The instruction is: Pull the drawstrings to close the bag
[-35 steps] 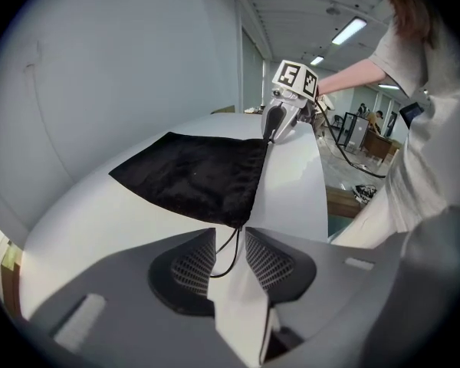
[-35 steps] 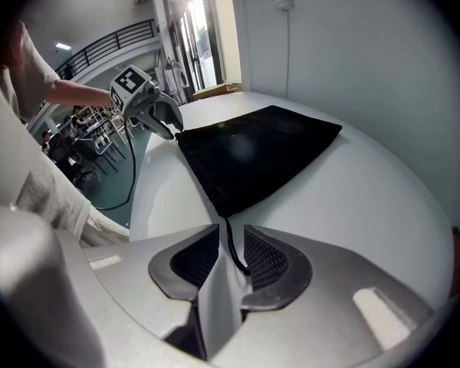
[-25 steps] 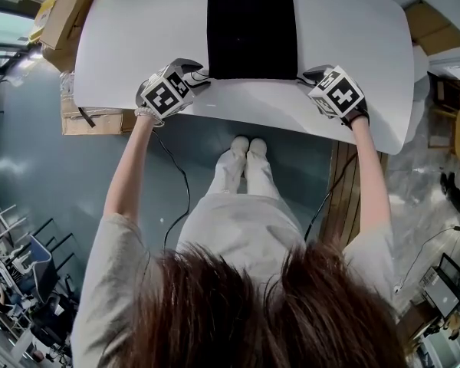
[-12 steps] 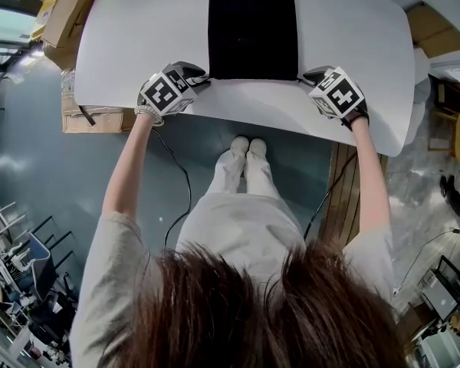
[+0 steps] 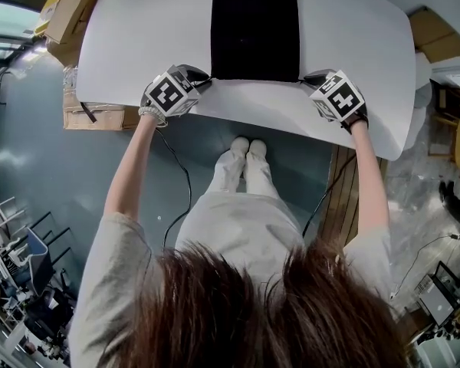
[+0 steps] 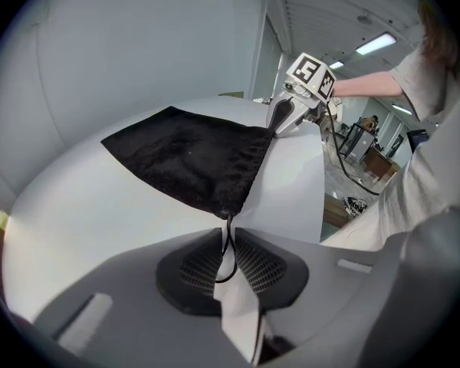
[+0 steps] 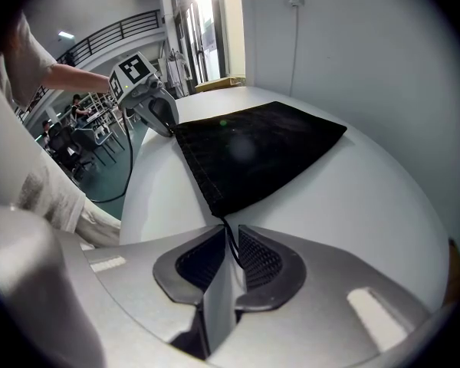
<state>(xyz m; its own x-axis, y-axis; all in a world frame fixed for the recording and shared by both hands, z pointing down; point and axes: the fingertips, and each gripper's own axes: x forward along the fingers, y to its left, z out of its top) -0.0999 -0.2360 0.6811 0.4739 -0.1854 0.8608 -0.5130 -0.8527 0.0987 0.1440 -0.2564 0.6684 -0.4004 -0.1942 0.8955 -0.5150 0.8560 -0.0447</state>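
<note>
The black bag (image 5: 254, 27) is lying flat on the white table (image 5: 138, 44), mouth end toward the near edge where the person stands. A thin black drawstring sticks out of each near corner: the left drawstring (image 6: 227, 251) is a little loop and the right drawstring (image 7: 231, 244) is a short length of cord.

The left gripper (image 5: 202, 79) sits right at the near-left corner. Its jaws have just been closing, with the loop sitting between the pads, but a sliver of table shows through the gap, so it's not clamped yet.

Same deal with the right gripper (image 5: 308, 78) at the near-right corner. Its jaws have been closing too, but the gap is wider, so the cord is between the pads without being pinched.

Both grippers angle down at the tabletop. Some cardboard boxes (image 5: 65, 14) sit on the floor off the table's left end.
</note>
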